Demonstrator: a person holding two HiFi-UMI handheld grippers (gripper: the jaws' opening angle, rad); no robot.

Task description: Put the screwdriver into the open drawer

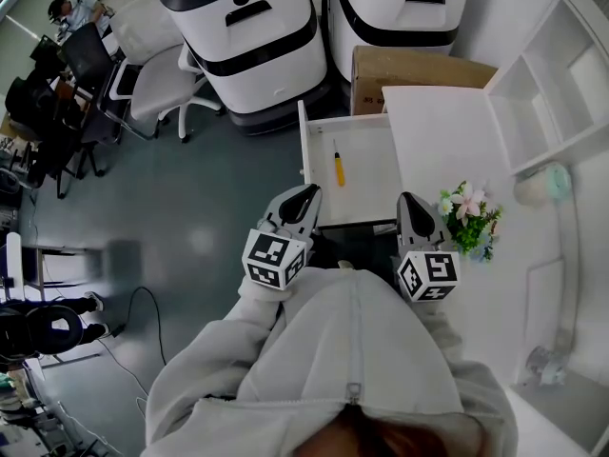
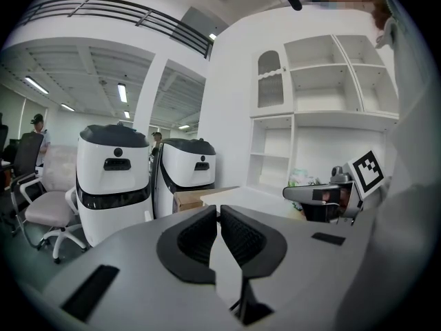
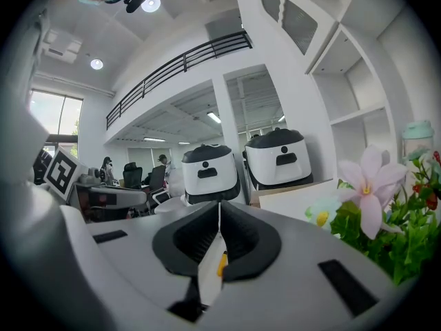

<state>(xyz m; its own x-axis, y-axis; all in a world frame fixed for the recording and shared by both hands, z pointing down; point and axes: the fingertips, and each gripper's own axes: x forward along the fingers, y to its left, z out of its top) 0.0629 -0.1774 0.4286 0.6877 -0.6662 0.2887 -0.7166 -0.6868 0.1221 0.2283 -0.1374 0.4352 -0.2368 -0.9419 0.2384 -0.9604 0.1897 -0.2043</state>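
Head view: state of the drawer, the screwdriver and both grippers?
drawer: open
screwdriver: lying inside the drawer, not held
left gripper: shut, empty
right gripper: shut, empty

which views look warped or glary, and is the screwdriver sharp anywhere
Head view: even light, mild warp, the screwdriver small but crisp in the drawer. Left gripper view: strong fisheye bowing the shelves, dark corners. Right gripper view: same fisheye, glare off a ceiling lamp, flower slightly soft.
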